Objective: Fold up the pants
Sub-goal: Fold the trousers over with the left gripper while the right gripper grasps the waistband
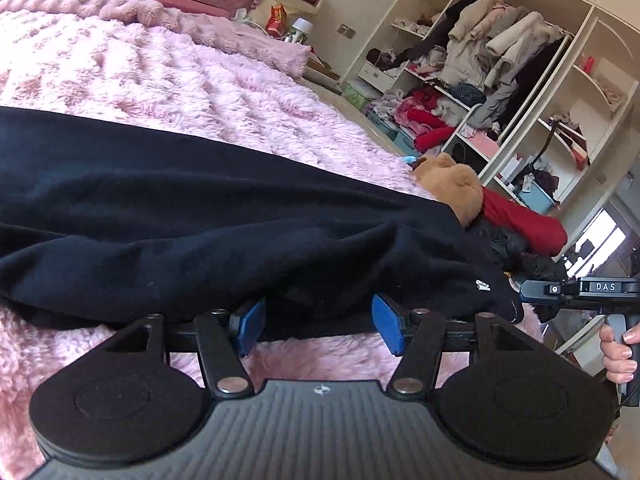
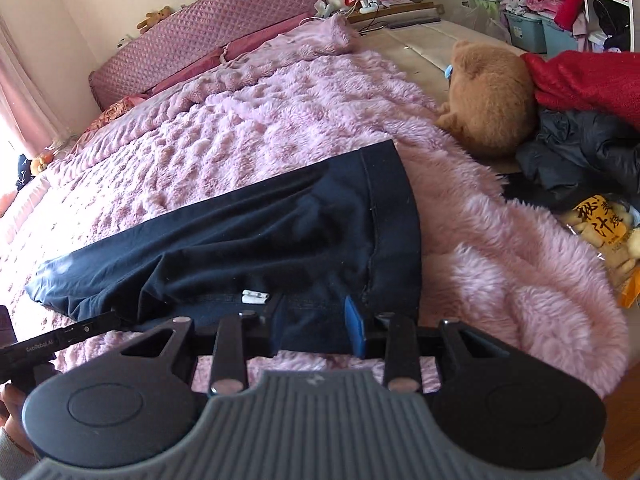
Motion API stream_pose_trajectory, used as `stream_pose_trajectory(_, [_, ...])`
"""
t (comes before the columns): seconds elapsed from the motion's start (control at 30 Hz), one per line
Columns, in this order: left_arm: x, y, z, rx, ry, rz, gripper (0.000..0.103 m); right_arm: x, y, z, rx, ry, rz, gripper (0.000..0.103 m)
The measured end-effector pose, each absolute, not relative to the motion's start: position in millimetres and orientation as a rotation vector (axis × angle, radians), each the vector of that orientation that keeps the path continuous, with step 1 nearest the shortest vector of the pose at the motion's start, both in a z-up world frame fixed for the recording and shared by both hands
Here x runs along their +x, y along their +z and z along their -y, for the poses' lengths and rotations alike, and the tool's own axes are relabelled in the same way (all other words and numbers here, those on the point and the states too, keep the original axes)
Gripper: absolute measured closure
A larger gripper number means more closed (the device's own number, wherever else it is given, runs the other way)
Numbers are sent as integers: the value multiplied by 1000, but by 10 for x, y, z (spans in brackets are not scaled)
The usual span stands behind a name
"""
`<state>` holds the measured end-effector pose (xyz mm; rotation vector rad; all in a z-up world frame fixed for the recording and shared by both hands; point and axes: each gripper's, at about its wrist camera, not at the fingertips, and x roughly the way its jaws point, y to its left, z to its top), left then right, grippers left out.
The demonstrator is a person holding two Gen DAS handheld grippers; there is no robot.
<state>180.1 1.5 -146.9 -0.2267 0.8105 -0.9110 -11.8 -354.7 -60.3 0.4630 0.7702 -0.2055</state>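
Dark navy pants (image 1: 200, 208) lie across a pink fluffy blanket (image 1: 160, 68). My left gripper (image 1: 319, 328) stands open at their near edge, its blue pads wide apart with a loose bunch of cloth between them. In the right wrist view the pants (image 2: 248, 232) end in a waistband (image 2: 392, 220) on the right. My right gripper (image 2: 316, 326) is open at the near hem. One blue pad (image 2: 356, 330) shows beside the cloth; dark fabric covers the other finger. A small white tag (image 2: 254, 297) sits just beyond the fingers.
A tan plush bear (image 2: 488, 96), a red garment (image 2: 588, 80), a black jacket (image 2: 580, 156) and a snack bag (image 2: 604, 232) crowd the bed's right side. Open wardrobe shelves (image 1: 500, 60) full of clothes stand beyond. A hand (image 1: 616, 356) holds the other tool.
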Motion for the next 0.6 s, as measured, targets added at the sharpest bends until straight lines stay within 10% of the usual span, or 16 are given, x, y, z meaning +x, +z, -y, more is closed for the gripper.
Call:
stream_pose_trajectory(0.13, [1852,-1505,82,-193,-885,-802,43,-146,-622,3647,466,-234,-759,74])
stream_pose_trajectory(0.3, [1904,-1545,185,-238,-785,-864,90,-120,-758,3854,571,-301,-754,74])
stream_pose_trajectory(0.43, [1886,-1498,-3,-284,-848,-945,97,-7,-944,3968,653,-241,-853,64])
stream_pose_trajectory(0.53, [1894,-1396,-151,-276,-949,-1005,97,2,-1001,4080,701,-235,-837,99])
stream_pose_trajectory(0.6, [1867,-1361,-278,-327,-977,-1068,97,0,-1024,4187,771,-217,-823,103])
